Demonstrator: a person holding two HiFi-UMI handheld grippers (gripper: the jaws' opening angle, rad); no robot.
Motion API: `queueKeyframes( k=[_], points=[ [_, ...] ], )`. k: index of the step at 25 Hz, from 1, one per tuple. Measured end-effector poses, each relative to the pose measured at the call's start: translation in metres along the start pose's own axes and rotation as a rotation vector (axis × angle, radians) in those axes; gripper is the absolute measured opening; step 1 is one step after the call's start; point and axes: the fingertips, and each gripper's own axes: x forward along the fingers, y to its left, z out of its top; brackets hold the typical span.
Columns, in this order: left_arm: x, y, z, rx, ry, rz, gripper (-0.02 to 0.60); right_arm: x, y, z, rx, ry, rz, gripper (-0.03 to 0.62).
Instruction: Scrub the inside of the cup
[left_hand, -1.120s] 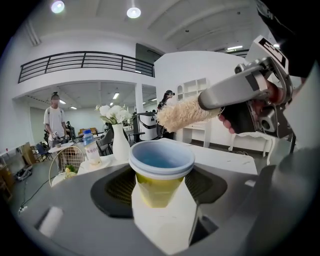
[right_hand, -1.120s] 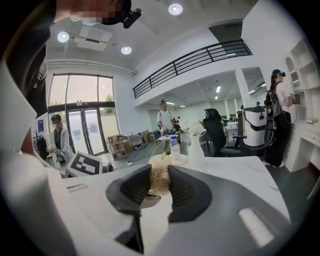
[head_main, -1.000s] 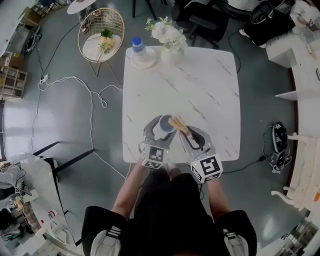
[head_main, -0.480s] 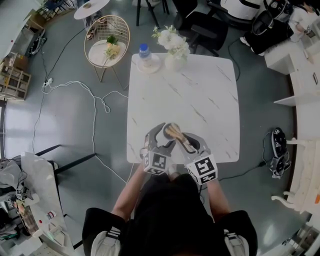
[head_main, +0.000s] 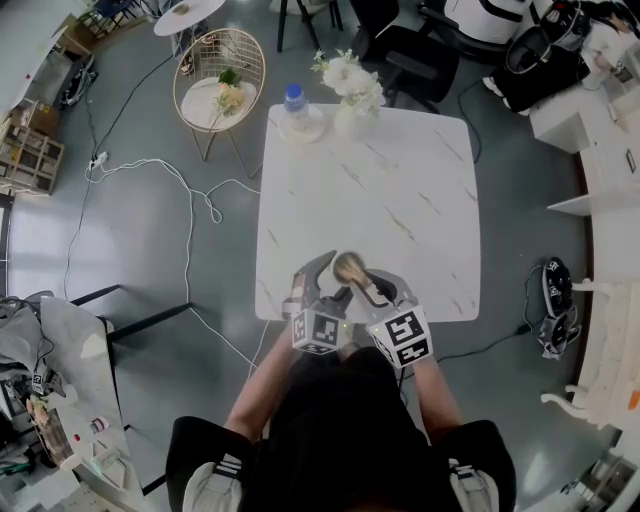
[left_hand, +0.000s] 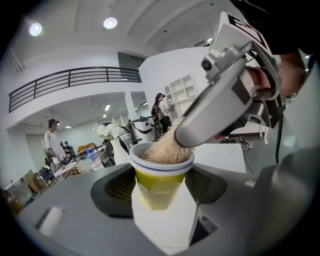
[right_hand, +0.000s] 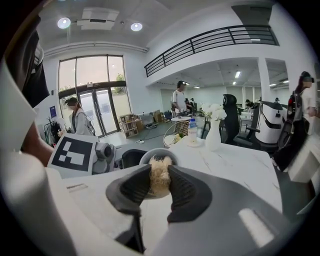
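While both tools hang over the near edge of the white marble worktop (head_main: 400, 200), I log the step as scrubbing under way. Left hand-held gripper (head_main: 332, 280): pointed slightly below level, jaws set wide and clamped on the cup's sides. Right hand-held gripper (right_hand: 159, 185): angled more steeply down from the right, jaws nearly together, pinching the scrubber. Cup (left_hand: 159, 182): yellow body, white rim, carried in the left jaws, mouth turned toward the other tool. Scrubber (left_hand: 165, 150): pale fibrous tuft, filling the cup's mouth. Next move, by my judgement: work the tuft round the inner wall and down toward the base, with the cup braced steady.
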Motion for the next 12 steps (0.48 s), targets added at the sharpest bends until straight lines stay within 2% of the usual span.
queueKeyframes(
  k=[12],
  points=[
    [-0.011, -0.021, 0.001, 0.028, -0.005, -0.012, 0.318, -0.009, 0.009, -0.018, 0.012, 0.05, 0.009, 0.104]
  ],
)
